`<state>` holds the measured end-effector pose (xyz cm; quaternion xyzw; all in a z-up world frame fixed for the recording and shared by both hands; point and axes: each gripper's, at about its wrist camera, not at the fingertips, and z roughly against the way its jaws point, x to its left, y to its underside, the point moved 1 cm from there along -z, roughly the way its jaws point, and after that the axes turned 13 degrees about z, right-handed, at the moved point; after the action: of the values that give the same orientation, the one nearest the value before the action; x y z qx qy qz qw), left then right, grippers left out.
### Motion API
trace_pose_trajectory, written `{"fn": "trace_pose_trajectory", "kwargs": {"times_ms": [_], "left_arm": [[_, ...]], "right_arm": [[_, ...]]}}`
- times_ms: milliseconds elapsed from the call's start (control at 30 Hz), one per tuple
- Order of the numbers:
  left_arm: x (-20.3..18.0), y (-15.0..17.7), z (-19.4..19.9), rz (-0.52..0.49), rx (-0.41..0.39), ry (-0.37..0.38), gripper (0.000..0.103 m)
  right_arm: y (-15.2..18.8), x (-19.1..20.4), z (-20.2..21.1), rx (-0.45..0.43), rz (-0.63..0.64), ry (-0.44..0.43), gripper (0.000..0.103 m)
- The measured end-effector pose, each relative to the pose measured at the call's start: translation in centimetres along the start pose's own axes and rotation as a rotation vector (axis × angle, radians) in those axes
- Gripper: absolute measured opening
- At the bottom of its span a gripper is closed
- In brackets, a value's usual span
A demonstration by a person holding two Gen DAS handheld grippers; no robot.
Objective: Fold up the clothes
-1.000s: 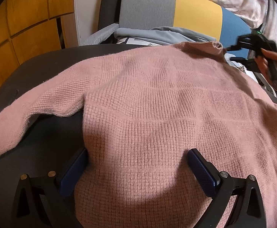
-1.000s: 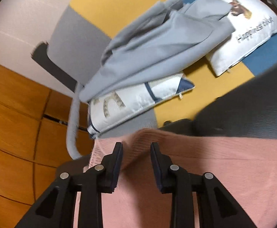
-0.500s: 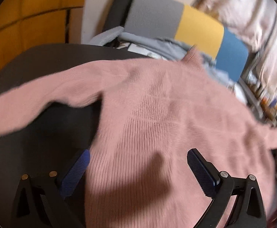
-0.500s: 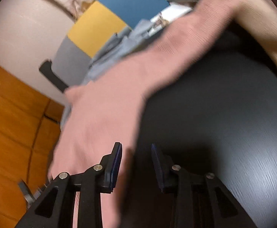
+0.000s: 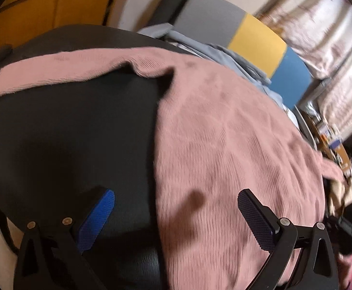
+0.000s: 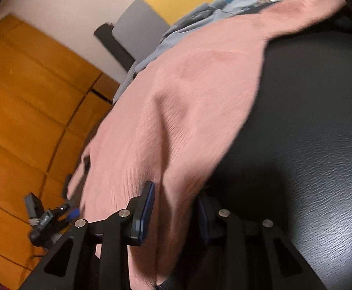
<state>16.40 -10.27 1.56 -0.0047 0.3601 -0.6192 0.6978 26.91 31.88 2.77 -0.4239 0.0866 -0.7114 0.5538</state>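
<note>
Here, the pink sweater (image 5: 224, 145) lies spread across the dark counter (image 5: 79, 133), one sleeve (image 5: 55, 70) stretched along the far edge. My left gripper (image 5: 176, 217) hangs wide open and empty, straddling the sweater's side edge. My right gripper (image 6: 176, 207) has its jaws part-closed with the sweater's opposite edge between them; I cannot tell whether the pads bite. As I judge it, both should pinch matching hem corners before folding, keeping the knit taut.

Orange panelled wall (image 6: 31, 101), cream wall beside (curtains (image 5: 326, 24) opposite).
</note>
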Motion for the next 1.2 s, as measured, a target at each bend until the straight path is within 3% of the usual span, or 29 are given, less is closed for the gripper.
{"fn": "trace_pose_trajectory", "kwargs": {"times_ms": [100,167,333,400,467,500,533,567,600,700,767,967,1100,1167,1200], "left_arm": [[-0.7,1.3,0.1,-0.074,0.006,0.001,0.103],[-1.5,1.9,-0.2,-0.116,0.015,-0.006,0.103],[-1.8,2.3,-0.1,-0.096,0.061,0.129,0.103],[-1.6,2.3,-0.2,-0.068,0.071,0.189,0.103],[-1.5,2.0,-0.4,-0.056,0.07,0.203,0.1],[-1.4,1.9,-0.4,-0.048,0.073,0.212,0.094],[-1.3,1.6,-0.5,-0.029,0.086,0.221,0.067],[-1.2,1.4,-1.0,-0.004,0.119,0.218,0.022],[-1.1,1.3,-1.5,0.021,0.152,0.215,0.009],[-0.6,0.8,-1.9,0.057,0.19,0.227,0.011],[-1.0,0.4,-0.9,0.001,0.17,0.187,0.011],[-0.6,-2.5,1.4,-0.029,0.109,0.127,0.011],[0.4,-2.6,-0.4,-0.028,0.172,0.046,0.013],[0.4,-1.9,-0.6,-0.027,0.159,0.052,0.021],[0.4,-1.8,-0.4,-0.014,0.16,0.072,0.025]], "right_arm": [[0.4,1.2,-0.5,0.03,0.052,0.005,0.034],[0.9,0.2,0.2,0.004,-0.053,-0.079,0.034],[2.5,-3.3,1.9,-0.088,-0.315,-0.264,0.03],[2.4,-3.4,1.7,-0.085,-0.316,-0.264,0.027],[2.3,-3.3,1.3,-0.093,-0.316,-0.261,0.021],[2.4,-3.6,0.9,-0.1,-0.358,-0.286,0.015],[2.6,-3.9,0.5,-0.107,-0.403,-0.314,0.01],[2.8,-4.3,0.1,-0.116,-0.456,-0.364,0.008],[2.8,-4.5,0.3,-0.124,-0.474,-0.386,0.007],[2.4,-5.1,2.1,-0.177,-0.481,-0.422,0.005],[1.7,-5.7,4.6,-0.241,-0.481,-0.437,0.005],[-0.2,-8.6,12.2,-0.358,-0.453,-0.341,0.005],[0.8,-11.1,12.6,-0.291,-0.466,-0.2,0.005],[1.4,-11.5,11.4,-0.189,-0.443,-0.095,0.011],[2.2,-11.5,11.4,-0.16,-0.419,-0.057,0.021]]}}
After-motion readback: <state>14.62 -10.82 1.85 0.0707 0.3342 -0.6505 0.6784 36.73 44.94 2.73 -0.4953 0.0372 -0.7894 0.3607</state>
